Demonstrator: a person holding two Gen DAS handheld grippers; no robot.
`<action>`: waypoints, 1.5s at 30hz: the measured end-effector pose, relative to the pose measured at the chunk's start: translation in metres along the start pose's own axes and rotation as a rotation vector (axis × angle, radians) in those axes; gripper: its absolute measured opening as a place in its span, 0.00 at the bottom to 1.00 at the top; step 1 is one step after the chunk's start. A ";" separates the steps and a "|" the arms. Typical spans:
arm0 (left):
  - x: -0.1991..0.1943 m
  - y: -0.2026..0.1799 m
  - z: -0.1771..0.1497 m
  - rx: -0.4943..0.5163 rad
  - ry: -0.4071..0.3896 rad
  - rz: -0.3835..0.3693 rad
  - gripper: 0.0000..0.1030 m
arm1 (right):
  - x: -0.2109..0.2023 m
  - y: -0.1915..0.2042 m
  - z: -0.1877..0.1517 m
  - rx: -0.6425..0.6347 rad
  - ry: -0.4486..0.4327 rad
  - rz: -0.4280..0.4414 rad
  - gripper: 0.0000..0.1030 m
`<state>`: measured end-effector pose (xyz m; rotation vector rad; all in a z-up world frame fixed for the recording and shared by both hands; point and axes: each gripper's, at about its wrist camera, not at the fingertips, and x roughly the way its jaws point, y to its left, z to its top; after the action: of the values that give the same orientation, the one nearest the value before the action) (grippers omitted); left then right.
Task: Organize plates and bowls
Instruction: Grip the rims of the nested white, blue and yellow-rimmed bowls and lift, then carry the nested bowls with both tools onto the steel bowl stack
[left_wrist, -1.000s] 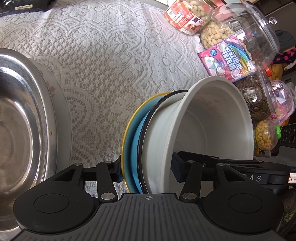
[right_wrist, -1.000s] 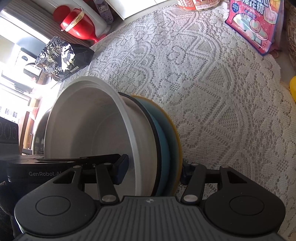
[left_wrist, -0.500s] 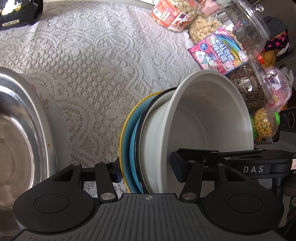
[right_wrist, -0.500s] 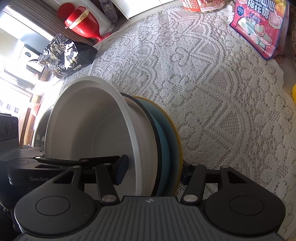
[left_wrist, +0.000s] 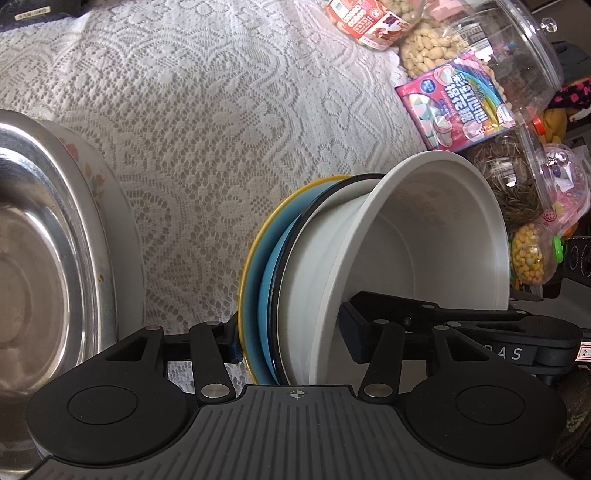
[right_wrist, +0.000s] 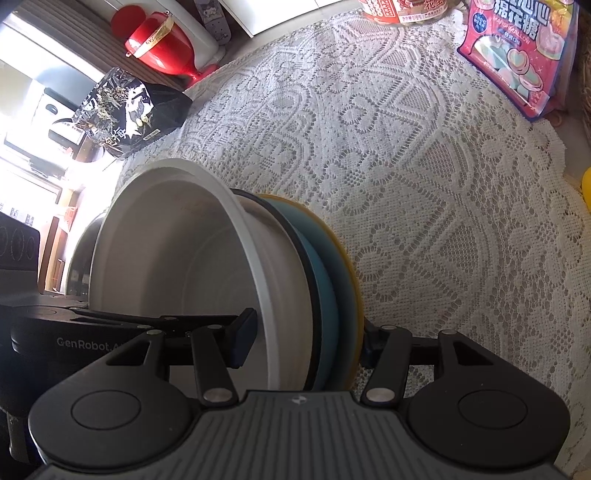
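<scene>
Counter (left_wrist: 229, 122) under white lace, goods at its edges

A white lace cloth (right_wrist: 424, 177) covers the counter. On it lie a pink marshmallow bag (left_wrist: 456, 101), a red-labelled snack jar (left_wrist: 369, 18), and a black patterned bag (right_wrist: 129, 110). At the left edge of the left wrist view, a steel bowl (left_wrist: 33, 236) sits inside a flowered white dish (left_wrist: 110, 206).

White lace tablecloth (left_wrist: 229, 122) all over, floral openwork. The stack is made up of a white bowl (left_wrist: 424, 236), black-rimmed plate (left_wrist: 291, 243), blue plate (left_wrist: 266, 280) and yellow plate (left_wrist: 248, 266). A steel bowl (left_wrist: 33, 236) is nested in a flower-printed white dish (left_wrist: 114, 206). Pink marshmallow bag (right_wrist: 524, 55), red jug (right_wrist: 159, 44).
</scene>
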<state>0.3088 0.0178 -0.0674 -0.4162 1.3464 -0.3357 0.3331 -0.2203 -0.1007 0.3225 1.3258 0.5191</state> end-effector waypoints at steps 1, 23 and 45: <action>-0.001 0.000 0.000 0.002 0.000 0.003 0.53 | 0.001 0.000 0.000 0.002 0.004 0.003 0.53; -0.031 -0.009 0.000 0.015 -0.031 -0.002 0.52 | -0.026 0.023 0.001 -0.001 -0.014 -0.004 0.53; -0.176 0.042 -0.026 -0.041 -0.239 0.013 0.53 | -0.054 0.182 0.019 -0.220 -0.046 0.025 0.53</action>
<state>0.2488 0.1345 0.0605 -0.4672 1.1235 -0.2396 0.3117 -0.0938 0.0411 0.1684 1.2082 0.6688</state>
